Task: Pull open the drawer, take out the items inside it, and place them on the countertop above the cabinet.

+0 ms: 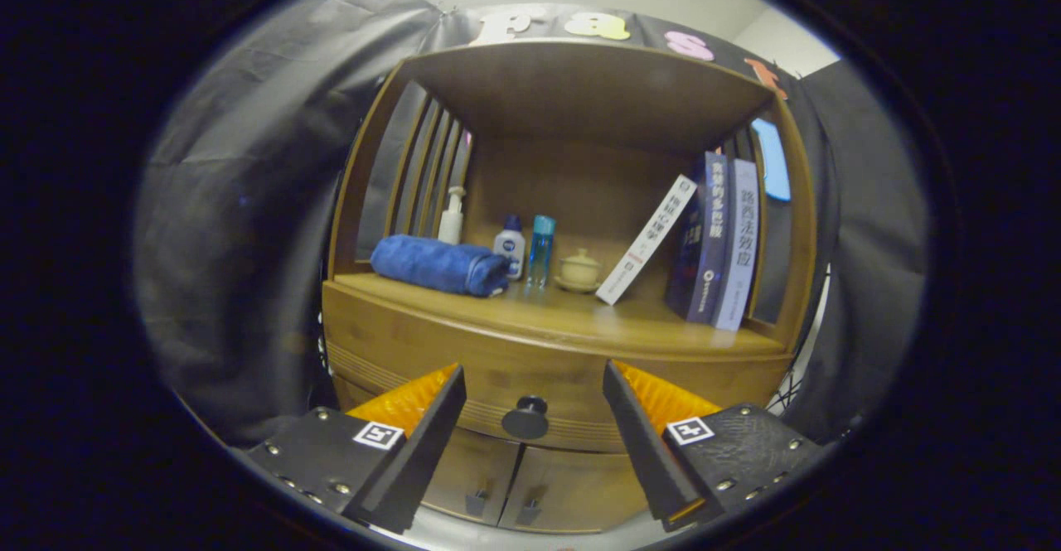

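My jaws (pixel 530 418) wide, empty, facing drawer knob (pixel 525 417).
Knob sat centred betw fingers, just ahead; drawer (pixel 464 369) shut.

three books (pixel 704 240), three bottles (pixel 510 246), one towel (pixel 439 264)

Claw (pixel 535 373) level, pointing straight ahead; its two fingers (pixel 427 418) spread wide apart, nothing held between them; both fingertips at equal height, each tapering to a wedge and angled slightly inward; a square marker tag on the block behind each finger; gap between the fingers open and symmetrical.
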Demonstrator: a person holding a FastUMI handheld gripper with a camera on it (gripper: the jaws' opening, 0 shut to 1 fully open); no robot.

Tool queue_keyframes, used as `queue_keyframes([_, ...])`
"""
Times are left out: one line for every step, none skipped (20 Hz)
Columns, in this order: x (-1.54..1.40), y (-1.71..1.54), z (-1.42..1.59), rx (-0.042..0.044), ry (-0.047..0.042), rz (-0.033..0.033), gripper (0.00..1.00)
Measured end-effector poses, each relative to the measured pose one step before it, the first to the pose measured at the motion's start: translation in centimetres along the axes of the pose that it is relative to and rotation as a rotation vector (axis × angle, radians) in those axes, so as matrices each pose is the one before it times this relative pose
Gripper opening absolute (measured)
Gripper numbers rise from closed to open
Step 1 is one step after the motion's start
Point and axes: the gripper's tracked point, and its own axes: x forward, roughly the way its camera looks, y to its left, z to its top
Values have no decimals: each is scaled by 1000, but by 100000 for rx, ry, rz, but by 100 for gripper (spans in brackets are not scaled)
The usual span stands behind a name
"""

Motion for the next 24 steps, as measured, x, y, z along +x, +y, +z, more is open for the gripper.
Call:
queue_keyframes([818, 175, -992, -354, 3452, -342, 99])
queue_keyframes([865, 72, -1365, -376, 3622, -1121, 90])
queue_keyframes([1198, -79, -1335, -3, 4046, -1392, 82])
queue_keyframes([743, -136, -751, 585, 2739, -944, 74])
queue_keyframes([640, -157, -374, 902, 250, -1194, 72])
queue_keyframes([470, -146, 252, 949, -1165, -185, 72])
queue_keyframes([237, 84, 129, 247, 539, -686, 65])
queue_keyframes([558, 214, -118, -384, 819, 219, 57])
queue_keyframes([187, -72, 181, -618, -796, -1229, 49])
queue_keyframes([-52, 51, -108, -1060, -662, -1079, 42])
queue_keyframes([-63, -58, 96, 356, -1543, -510, 42])
queue_keyframes([-208, -165, 136, 1516, -1002, -397, 39])
queue_keyframes([60, 47, -152, 3291, 204, -65, 36])
queue_keyframes([-20, -56, -129, 3647, 1383, -381, 36])
queue_keyframes([98, -128, -126, 2478, 1253, -418, 36])
queue_keyframes([-313, 178, -6, 407, 286, 301, 32])
queue_keyframes([137, -31, 145, -410, 146, 328, 28])
queue_keyframes([-18, -153, -89, -1195, 300, 166, 28])
queue_keyframes([-239, -105, -61, -497, 323, -305, 28])
queue_keyframes([-250, -56, -90, 364, -127, -335, 28])
queue_keyframes([-615, -97, -80, 1074, -280, -33, 28])
queue_keyframes([-1039, 43, -177, 835, -325, 461, 28])
queue_keyframes([-902, -17, -130, -113, -262, 39, 28])
queue_keyframes([-673, -96, -208, -924, -132, 35, 28])
